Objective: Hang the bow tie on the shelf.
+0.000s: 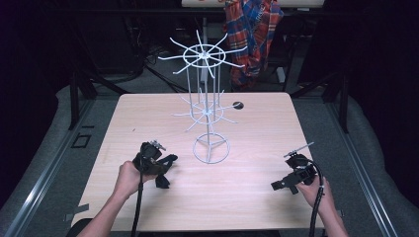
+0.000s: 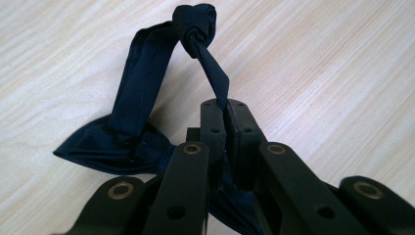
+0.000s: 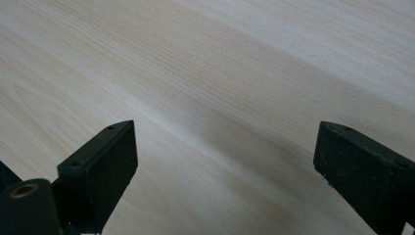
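A dark navy knotted cloth loop (image 2: 142,93) lies on the wooden table (image 1: 257,143), its knot at the far end and a wider fold near the jaws. My left gripper (image 2: 226,105) is shut on a thin strand of that cloth below the knot. In the high view the left gripper (image 1: 159,170) sits at the table's front left with the cloth (image 1: 162,180) under it. My right gripper (image 3: 222,156) hovers over bare wood with its jaws wide apart and nothing between them; from above the right gripper (image 1: 284,185) is at the front right.
A white wire hanging stand (image 1: 207,98) with two tiers of spoke hooks rises from a ring base (image 1: 211,148) at the table's middle. A small dark hole (image 1: 238,105) marks the far side. A plaid garment (image 1: 252,34) hangs behind the table.
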`<state>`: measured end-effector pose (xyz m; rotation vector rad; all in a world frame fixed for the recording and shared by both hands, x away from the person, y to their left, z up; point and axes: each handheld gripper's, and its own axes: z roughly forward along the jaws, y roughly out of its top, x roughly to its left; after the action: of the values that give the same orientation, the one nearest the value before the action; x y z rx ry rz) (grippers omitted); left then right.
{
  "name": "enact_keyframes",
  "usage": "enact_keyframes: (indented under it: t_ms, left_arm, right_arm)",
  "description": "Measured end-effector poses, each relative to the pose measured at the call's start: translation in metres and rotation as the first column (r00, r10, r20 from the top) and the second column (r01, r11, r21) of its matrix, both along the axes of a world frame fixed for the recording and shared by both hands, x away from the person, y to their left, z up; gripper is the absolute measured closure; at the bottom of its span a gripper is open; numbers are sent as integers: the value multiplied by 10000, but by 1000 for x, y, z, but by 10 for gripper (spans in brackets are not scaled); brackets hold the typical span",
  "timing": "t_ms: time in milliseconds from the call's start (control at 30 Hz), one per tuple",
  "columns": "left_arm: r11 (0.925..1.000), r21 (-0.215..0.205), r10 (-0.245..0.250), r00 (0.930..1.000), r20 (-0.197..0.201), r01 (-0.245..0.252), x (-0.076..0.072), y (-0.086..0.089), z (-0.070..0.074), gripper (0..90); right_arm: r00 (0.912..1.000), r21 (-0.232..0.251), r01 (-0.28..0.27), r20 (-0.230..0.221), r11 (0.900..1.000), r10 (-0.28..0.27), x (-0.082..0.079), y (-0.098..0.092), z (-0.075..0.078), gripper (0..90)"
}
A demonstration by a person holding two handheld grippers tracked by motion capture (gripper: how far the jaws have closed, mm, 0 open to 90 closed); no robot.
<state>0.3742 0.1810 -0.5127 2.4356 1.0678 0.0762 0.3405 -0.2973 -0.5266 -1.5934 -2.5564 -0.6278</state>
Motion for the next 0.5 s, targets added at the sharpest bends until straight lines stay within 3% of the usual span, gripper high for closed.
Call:
enact_keyframes:
  t_ms: [200, 233, 333, 500]
  left_arm:
    - [9988, -447, 211, 9995, 214, -201, 1, 7, 7, 869]
    - [9984, -516, 251, 9993, 269, -237, 1, 8, 8, 869]
    - [9971, -699, 328, 9989, 334, -304, 1, 12, 11, 869]
    - [9942, -1002, 421, 9983, 413, -378, 1, 16, 15, 869]
  right_arm:
    - [10000, -16, -52, -25, 10000, 52, 0, 0, 0, 87]
    - [9996, 171, 247, 128, 9995, -249, -1, 1, -2, 88]
    - [10000, 21, -79, -20, 10000, 79, 0, 0, 0, 87]
    - [10000, 54, -39, -5, 10000, 39, 0, 0, 0, 88]
